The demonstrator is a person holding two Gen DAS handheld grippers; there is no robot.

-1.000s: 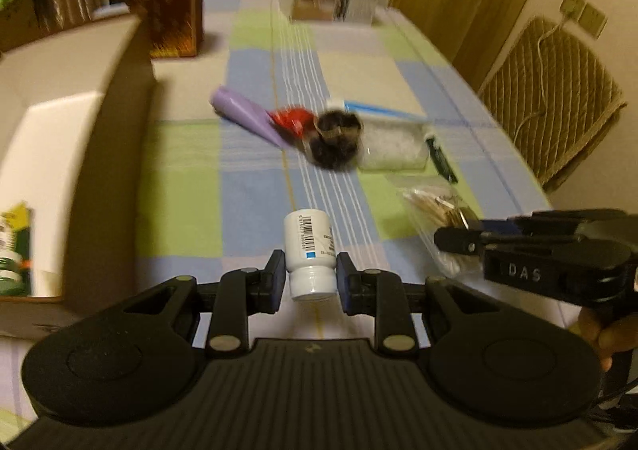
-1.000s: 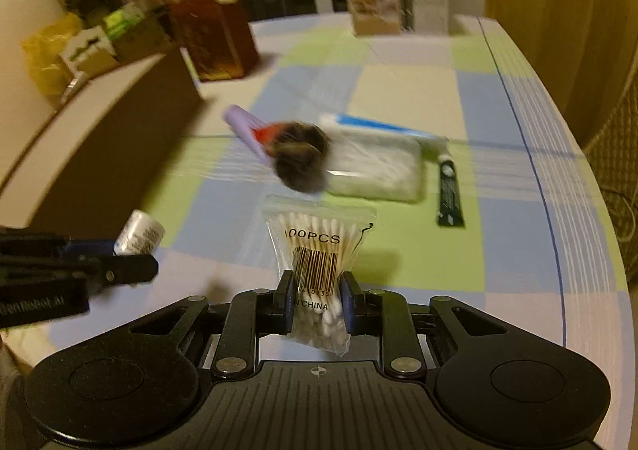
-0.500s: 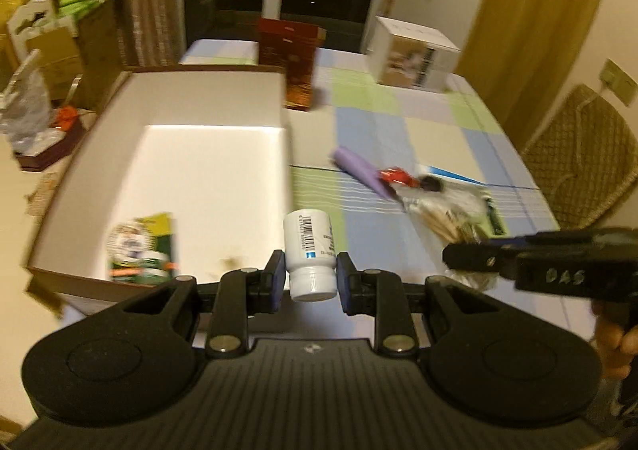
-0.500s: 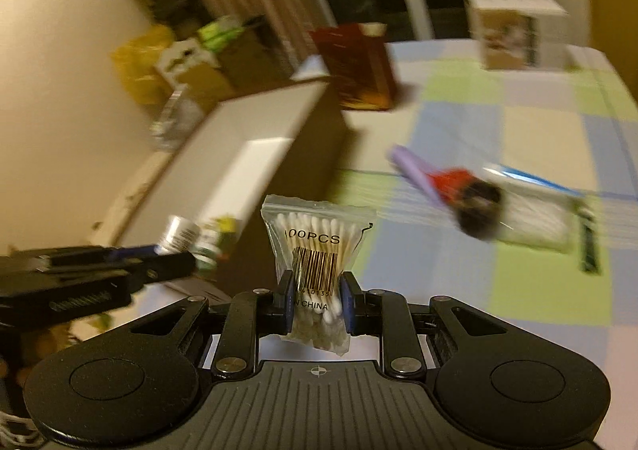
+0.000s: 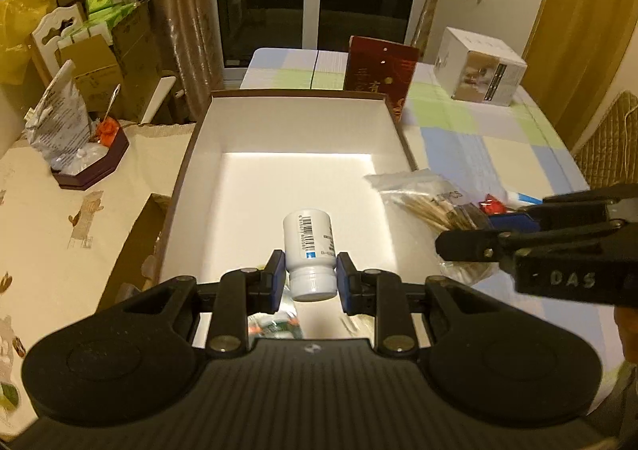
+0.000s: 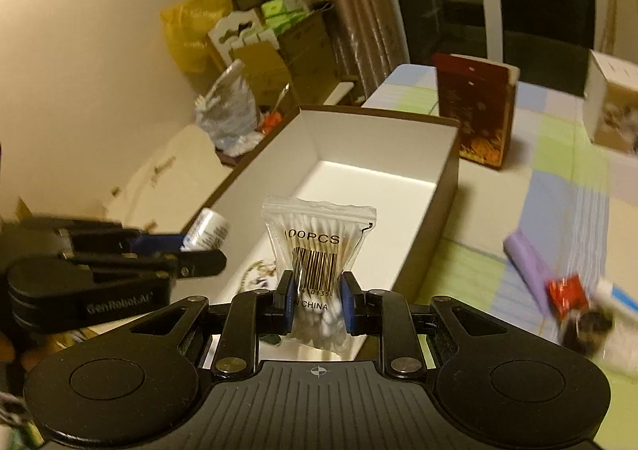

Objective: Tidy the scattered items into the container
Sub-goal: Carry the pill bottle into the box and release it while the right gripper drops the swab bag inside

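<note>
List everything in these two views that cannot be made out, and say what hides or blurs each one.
- Colourful flat packet on the floor of the brown cardboard box with white lining, left wrist view: mostly covered by the left gripper and its white plastic pill bottle.
- Small dark round item beside the red wrapper, right wrist view: motion-blurred, unidentifiable.
- Clear zip bag of cotton swabs in the right gripper: lower print hidden by the fingers.

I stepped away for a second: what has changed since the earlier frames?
Both grippers swung left from over the tablecloth to the box. The left gripper now holds the bottle above the box floor; the right gripper holds the swab bag over the box's near end. Both grips unchanged, nothing released. The purple tube and red packet stay on the table.
</note>
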